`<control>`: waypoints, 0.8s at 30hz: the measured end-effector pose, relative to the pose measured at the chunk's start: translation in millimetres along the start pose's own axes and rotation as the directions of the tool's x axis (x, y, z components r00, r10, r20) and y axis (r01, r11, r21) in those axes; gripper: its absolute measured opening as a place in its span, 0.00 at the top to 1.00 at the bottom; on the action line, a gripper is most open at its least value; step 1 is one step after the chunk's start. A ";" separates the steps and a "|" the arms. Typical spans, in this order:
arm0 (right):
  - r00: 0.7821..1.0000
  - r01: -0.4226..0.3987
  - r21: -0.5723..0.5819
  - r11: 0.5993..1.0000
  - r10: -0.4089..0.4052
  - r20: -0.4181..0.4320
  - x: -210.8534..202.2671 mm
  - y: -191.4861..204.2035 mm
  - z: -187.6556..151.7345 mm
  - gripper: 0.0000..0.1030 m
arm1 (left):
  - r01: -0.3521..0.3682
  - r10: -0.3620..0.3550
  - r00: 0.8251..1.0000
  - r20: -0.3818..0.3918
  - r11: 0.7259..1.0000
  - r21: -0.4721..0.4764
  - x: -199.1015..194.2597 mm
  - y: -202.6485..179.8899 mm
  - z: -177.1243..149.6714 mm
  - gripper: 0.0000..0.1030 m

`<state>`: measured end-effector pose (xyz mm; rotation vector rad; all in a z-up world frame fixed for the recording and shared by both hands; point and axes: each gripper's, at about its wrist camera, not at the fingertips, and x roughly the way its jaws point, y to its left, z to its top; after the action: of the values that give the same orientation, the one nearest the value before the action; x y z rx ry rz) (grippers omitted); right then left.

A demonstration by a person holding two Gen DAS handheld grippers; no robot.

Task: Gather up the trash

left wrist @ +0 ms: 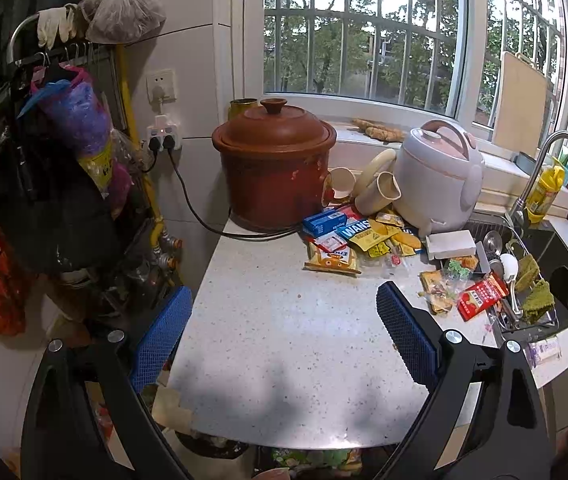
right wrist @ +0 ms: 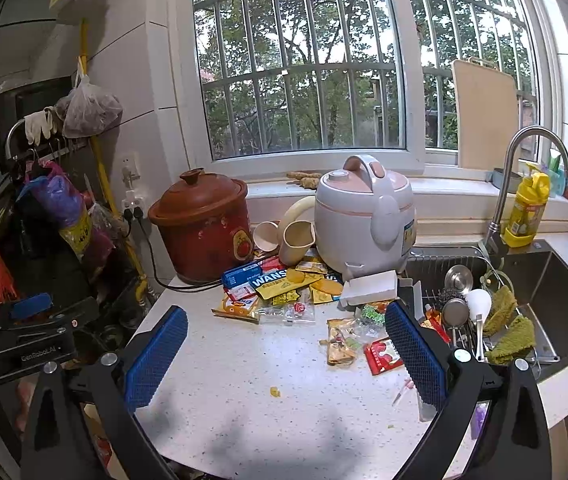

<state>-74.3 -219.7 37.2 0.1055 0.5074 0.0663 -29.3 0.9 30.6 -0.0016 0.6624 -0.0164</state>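
Snack wrappers lie in a pile (left wrist: pixel 357 236) on the white speckled counter (left wrist: pixel 284 340), in front of the clay pot and rice cooker; the pile also shows in the right wrist view (right wrist: pixel 284 284). A red packet (left wrist: pixel 481 296) (right wrist: pixel 381 356) and a yellow wrapper (right wrist: pixel 339 346) lie nearer the sink. My left gripper (left wrist: pixel 284 320) is open and empty, above the bare counter short of the pile. My right gripper (right wrist: pixel 285 340) is open and empty, just short of the wrappers. A bin with trash (left wrist: pixel 212 446) shows under the counter's near edge.
A brown clay pot (left wrist: pixel 274 168) with a cord and a pink rice cooker (left wrist: pixel 439 172) stand behind the wrappers, with cups (left wrist: pixel 375 194) between. A sink (right wrist: pixel 555 304) with a dish rack and faucet (right wrist: pixel 523 168) is at right. Hanging bags (left wrist: pixel 64 168) crowd the left wall.
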 end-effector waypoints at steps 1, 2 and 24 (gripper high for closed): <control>1.000 0.000 0.000 1.000 0.000 0.000 -0.3 0.0 -0.1 0.05 | -0.001 0.001 1.000 0.000 1.000 0.000 0.0 0.0 -0.1 0.12; 1.000 -0.001 -0.001 1.000 0.001 -0.001 -0.2 0.3 0.0 0.05 | -0.002 0.002 1.000 0.000 1.000 0.001 0.1 -0.1 -0.1 0.12; 1.000 0.006 0.004 1.000 -0.006 -0.001 -0.5 2.1 0.1 0.05 | 0.004 -0.004 1.000 -0.004 1.000 0.006 1.9 0.2 1.6 0.12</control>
<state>-74.8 -217.7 37.8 0.1077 0.5092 0.0598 -26.8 1.0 30.7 0.0027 0.6665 -0.0217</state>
